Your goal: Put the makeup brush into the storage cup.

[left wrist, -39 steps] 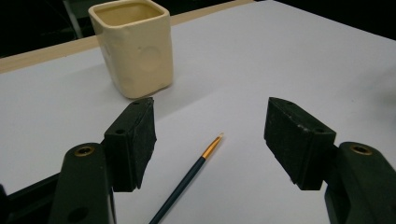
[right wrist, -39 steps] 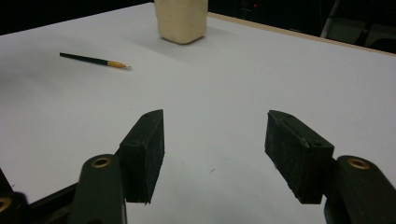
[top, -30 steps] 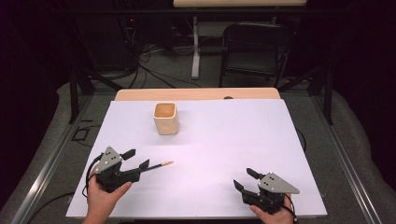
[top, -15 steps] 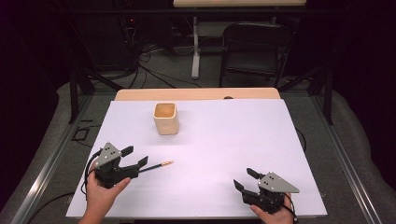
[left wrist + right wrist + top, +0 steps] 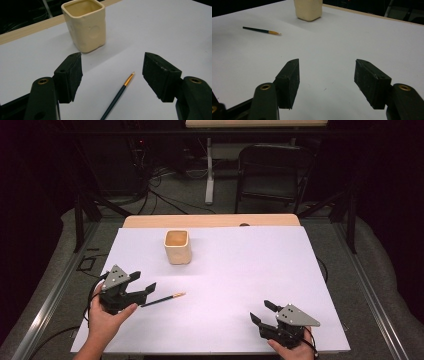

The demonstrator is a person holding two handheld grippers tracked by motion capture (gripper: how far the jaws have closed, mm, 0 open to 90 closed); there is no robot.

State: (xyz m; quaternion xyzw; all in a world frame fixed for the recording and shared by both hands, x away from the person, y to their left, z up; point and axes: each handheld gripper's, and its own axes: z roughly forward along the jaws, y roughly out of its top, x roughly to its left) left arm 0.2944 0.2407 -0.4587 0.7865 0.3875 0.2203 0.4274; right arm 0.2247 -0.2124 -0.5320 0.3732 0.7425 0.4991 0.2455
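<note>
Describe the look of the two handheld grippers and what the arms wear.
Both the left gripper and the right gripper are black, each topped by a grey three-cornered plate. Their fingers are blocky black pads on arms with brass-coloured rivets. Black cables trail behind. The forearms are bare, without sleeves.

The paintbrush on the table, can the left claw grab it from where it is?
Probably yes. The left claw is open, and the paintbrush lies flat on the white table between its jaws, with nothing in the way. The cup stands farther off.
</note>
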